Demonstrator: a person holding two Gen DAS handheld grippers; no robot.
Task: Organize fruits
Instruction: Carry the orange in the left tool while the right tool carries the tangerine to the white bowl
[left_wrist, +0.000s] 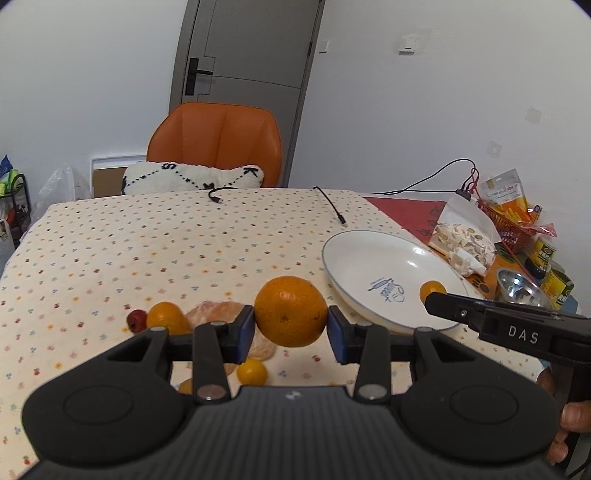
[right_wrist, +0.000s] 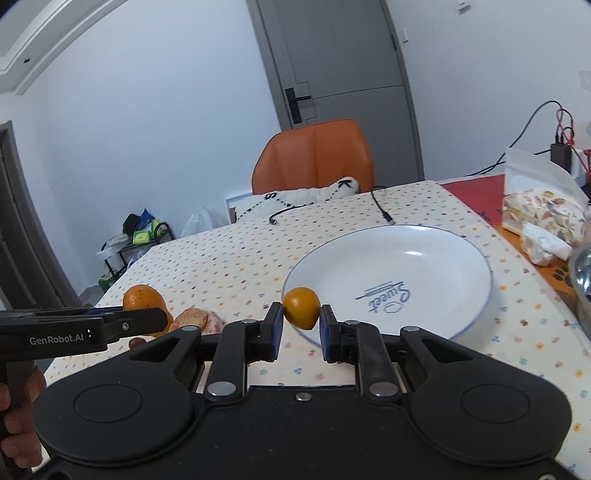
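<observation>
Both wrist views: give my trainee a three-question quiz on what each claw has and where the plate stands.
1. True or false: the left claw grips the large orange.
2. What does the right claw hold? A) a red fruit B) a small orange fruit C) nothing
3. Fill in: the white plate is ____ of fruit.

Key: 1 true. 2 B; the small fruit hangs in front of the plate's near rim, pinched between the pads. 3 empty; other fruits lie on the tablecloth.
</observation>
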